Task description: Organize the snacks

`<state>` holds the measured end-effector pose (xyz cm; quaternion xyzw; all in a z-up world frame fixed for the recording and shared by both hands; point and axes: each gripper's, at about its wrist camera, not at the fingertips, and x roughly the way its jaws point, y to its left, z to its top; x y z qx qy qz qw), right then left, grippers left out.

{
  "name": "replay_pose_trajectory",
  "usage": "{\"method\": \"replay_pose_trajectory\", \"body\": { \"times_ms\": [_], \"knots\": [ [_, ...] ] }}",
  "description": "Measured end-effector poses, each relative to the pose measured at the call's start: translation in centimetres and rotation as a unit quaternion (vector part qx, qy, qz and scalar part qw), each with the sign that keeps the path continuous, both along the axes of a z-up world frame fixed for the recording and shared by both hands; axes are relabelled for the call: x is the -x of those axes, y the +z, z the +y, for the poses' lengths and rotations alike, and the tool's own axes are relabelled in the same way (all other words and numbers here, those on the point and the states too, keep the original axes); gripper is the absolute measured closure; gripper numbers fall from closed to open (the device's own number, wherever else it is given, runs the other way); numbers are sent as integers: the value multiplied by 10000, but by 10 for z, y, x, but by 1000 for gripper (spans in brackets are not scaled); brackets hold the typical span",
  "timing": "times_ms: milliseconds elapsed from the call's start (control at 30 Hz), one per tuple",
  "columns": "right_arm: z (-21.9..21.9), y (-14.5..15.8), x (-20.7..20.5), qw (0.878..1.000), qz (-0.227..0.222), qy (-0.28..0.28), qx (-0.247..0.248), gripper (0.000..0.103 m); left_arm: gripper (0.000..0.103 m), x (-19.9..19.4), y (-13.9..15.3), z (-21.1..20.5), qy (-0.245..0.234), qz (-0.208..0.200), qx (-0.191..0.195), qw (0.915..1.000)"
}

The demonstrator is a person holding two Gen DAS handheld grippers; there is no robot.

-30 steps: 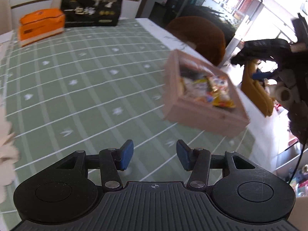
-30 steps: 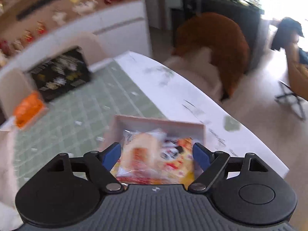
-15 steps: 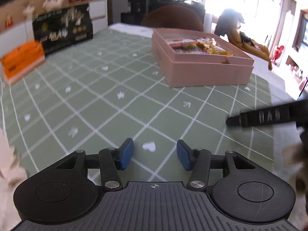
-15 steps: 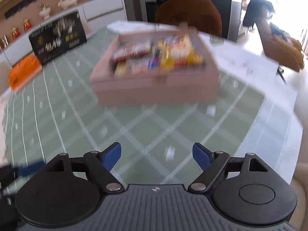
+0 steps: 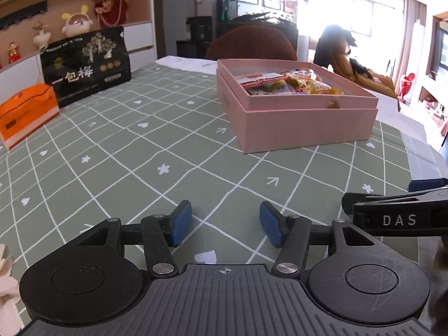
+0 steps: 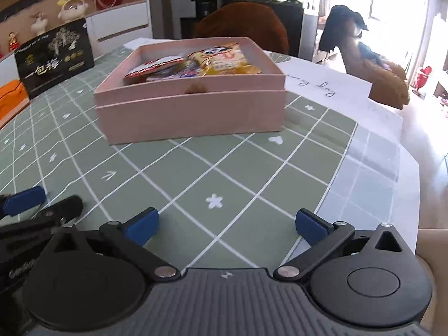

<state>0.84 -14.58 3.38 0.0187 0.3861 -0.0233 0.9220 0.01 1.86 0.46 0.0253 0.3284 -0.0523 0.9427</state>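
A pink box (image 5: 305,123) (image 6: 193,112) stands on the green checked tablecloth, holding several snack packets (image 5: 288,84) (image 6: 212,64). My left gripper (image 5: 225,226) hovers low over the cloth in front of the box, its jaws opening with nothing between them. My right gripper (image 6: 226,224) sits low near the table's front edge, its jaws also opening wide and empty. In the left wrist view the right gripper's black finger (image 5: 392,218) reaches in from the right. The left gripper's blue pad (image 6: 25,201) shows at the left of the right wrist view.
A black snack bag (image 5: 86,67) (image 6: 53,58) and an orange box (image 5: 25,112) stand at the far left of the table. A brown chair (image 5: 252,42) is behind the table. The table's edge (image 6: 403,168) runs along the right, floor beyond.
Both grippers have dropped low and drawn back from the pink box, which now sits farther ahead. Each pair of jaws stands wider than before, the right one markedly.
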Motion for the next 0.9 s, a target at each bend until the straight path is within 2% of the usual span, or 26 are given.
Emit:
{"method": "replay_pose_trajectory", "body": {
  "times_ms": [233,900],
  "knots": [
    [6,-10,4,9989,-465,65,26,0,42,-2,-1,-1,-26,-20,-21,10000],
    [8,-10,2,9989,-473,50,27,0,42,-2,-1,-1,-25,-33,1,10000]
  ]
}}
